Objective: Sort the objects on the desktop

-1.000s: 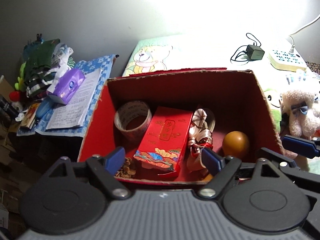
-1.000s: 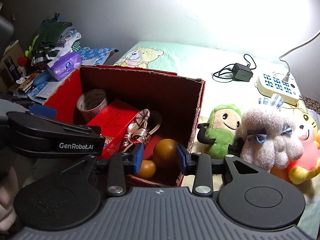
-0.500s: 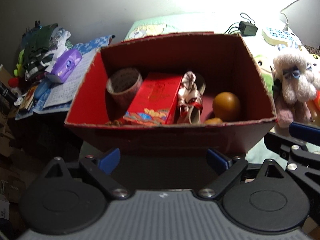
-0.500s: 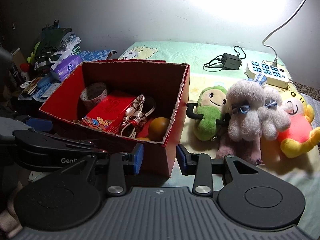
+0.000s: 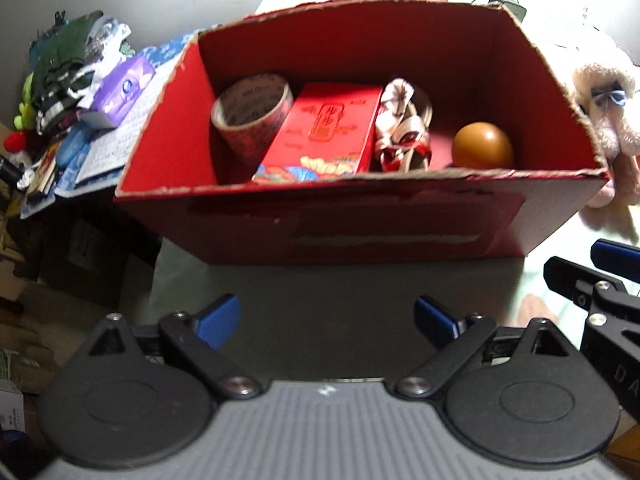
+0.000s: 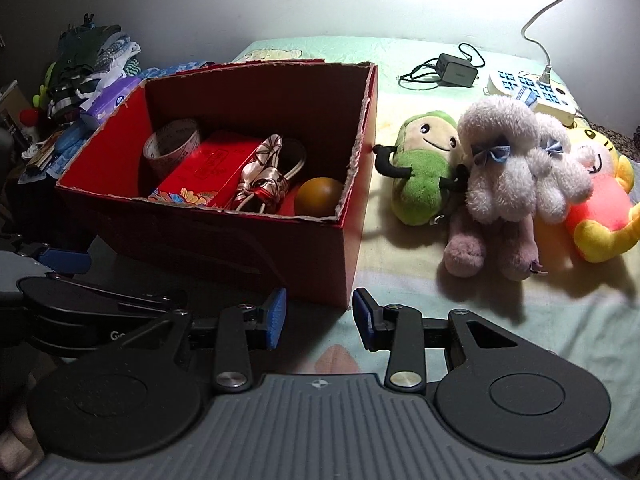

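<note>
Our left gripper point(image 5: 326, 318), jaws just widened, and half-open right gripper point(image 6: 318, 316) hold nothing before the red box point(image 6: 224, 240). It already holds tape roll point(image 5: 252, 114), red packet point(image 5: 326, 132), brown ball point(image 5: 482, 146); plush toys point(image 6: 516, 176) beside it seem left to sort.

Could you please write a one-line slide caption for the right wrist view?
Empty right gripper before a red box holding tape roll, red packet and orange ball, plush toys beside it.
</note>
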The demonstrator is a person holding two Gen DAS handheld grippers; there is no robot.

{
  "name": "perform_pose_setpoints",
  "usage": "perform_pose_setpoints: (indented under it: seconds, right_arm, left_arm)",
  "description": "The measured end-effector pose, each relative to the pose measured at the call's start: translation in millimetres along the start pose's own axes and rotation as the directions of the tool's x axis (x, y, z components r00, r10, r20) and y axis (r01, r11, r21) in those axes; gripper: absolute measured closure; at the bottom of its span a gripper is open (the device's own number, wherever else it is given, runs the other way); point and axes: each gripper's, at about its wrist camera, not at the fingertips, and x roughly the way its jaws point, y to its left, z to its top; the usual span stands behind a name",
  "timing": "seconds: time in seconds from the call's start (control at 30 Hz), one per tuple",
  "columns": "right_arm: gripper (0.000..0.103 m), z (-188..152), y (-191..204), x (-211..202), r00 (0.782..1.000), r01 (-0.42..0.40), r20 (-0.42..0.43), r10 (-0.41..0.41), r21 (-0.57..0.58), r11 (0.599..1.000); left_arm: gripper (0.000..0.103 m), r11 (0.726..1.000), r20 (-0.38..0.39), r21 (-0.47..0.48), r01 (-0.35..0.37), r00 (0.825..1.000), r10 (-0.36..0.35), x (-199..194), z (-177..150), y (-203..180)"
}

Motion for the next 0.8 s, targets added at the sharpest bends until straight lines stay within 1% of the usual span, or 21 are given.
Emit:
perform_pose_setpoints:
  seconds: [0.23, 0.47, 0.8]
  right_arm:
    - [0.064, -3, 21, 6, 1.000, -0.001, -0.027, 0.000, -0.016, 1.000]
    - [0.064, -1, 46, 9, 0.999, -0.030, -0.046, 0.029, -0.026, 0.999]
    - [0.064, 6, 80, 8, 0.997, -0.065, -0.041, 0.064, -0.039, 0.997]
  left_arm:
    - [0.006, 1.000, -0.029, -0.019, -0.002, 1.000, 0.002, 9, -8, 23]
    - [0.005, 0.999, -0.038, -0.033, -0.006, 0.999, 0.005, 10, -15, 47]
    - [0.005, 0.998, -0.004, -0.063, -0.018, 1.000, 0.018, 1, -14, 85]
